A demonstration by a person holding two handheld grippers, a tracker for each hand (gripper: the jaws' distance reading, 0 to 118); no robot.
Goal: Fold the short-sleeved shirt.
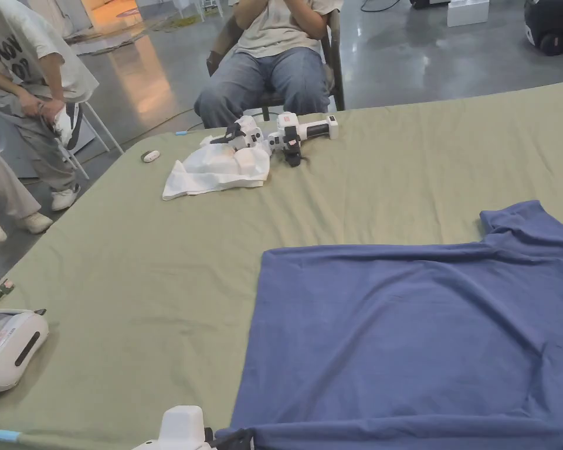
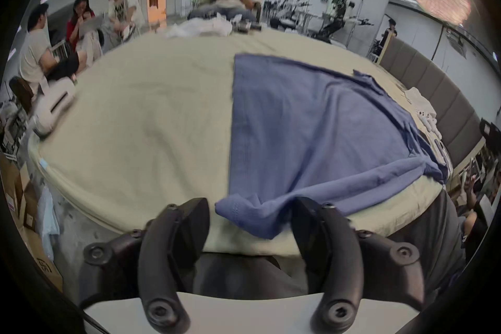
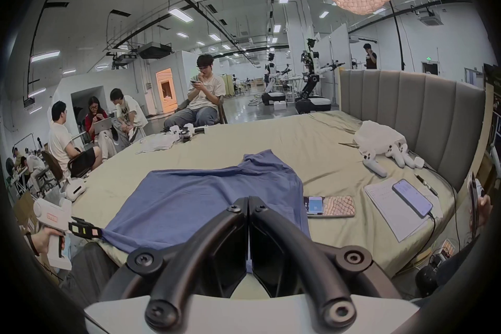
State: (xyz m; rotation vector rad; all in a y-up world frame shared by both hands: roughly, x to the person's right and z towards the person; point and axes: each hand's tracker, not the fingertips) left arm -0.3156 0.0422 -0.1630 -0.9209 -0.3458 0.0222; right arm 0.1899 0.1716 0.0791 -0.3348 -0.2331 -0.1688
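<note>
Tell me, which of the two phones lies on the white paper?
The phone with the cable plugged in, farther from the blue shirt. The other phone lies on the sheet, beside the shirt.

A wide bed (image 1: pixel 157 281) under a pale olive-green sheet carries a flat blue short-sleeved shirt (image 1: pixel 403 328), a crumpled white cloth (image 1: pixel 216 170), white handheld devices (image 1: pixel 301 132), two phones (image 3: pixel 329 206) and a notebook (image 3: pixel 390 209).
</note>
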